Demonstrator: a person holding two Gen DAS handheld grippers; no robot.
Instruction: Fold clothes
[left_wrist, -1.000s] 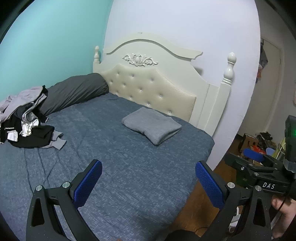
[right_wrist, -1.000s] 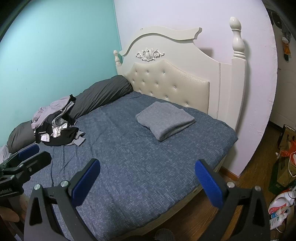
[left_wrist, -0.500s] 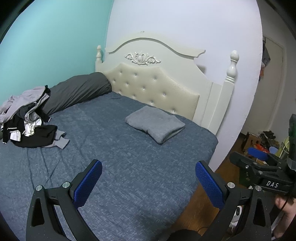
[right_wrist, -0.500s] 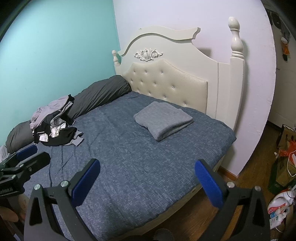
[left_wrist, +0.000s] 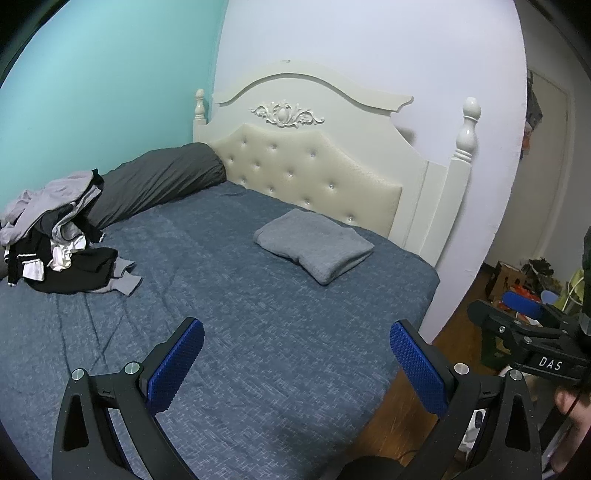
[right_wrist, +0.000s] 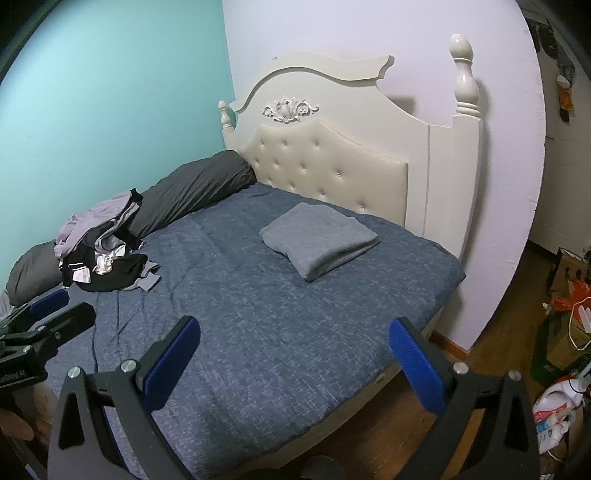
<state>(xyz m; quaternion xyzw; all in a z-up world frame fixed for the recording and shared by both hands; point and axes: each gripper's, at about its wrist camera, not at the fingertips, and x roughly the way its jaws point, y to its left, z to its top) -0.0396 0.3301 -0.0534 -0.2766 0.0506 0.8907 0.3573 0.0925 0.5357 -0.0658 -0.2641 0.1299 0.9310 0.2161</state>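
A folded grey garment (left_wrist: 314, 247) (right_wrist: 319, 240) lies on the blue bedspread (left_wrist: 258, 325) (right_wrist: 266, 325) near the headboard. A heap of unfolded clothes (left_wrist: 55, 236) (right_wrist: 103, 247), black, white and pale lilac, sits at the bed's left side against a dark grey bolster (left_wrist: 159, 181) (right_wrist: 195, 188). My left gripper (left_wrist: 295, 354) hangs open over the near part of the bed, nothing between its blue pads. My right gripper (right_wrist: 295, 354) is open too, empty, above the bed's near corner. Each gripper shows in the other's view: the right one (left_wrist: 524, 321), the left one (right_wrist: 48, 310).
A cream tufted headboard (left_wrist: 314, 162) (right_wrist: 332, 155) with tall posts backs the bed. Turquoise wall on the left, white wall behind. Wooden floor (right_wrist: 491, 332) to the right holds boxes, bags and a white bottle (right_wrist: 557, 410). A hand (left_wrist: 572, 406) grips the right tool.
Both views have shifted a little; the bed and the folded grey garment sit slightly lower and further right in the left wrist view. Both grippers stay open and empty.
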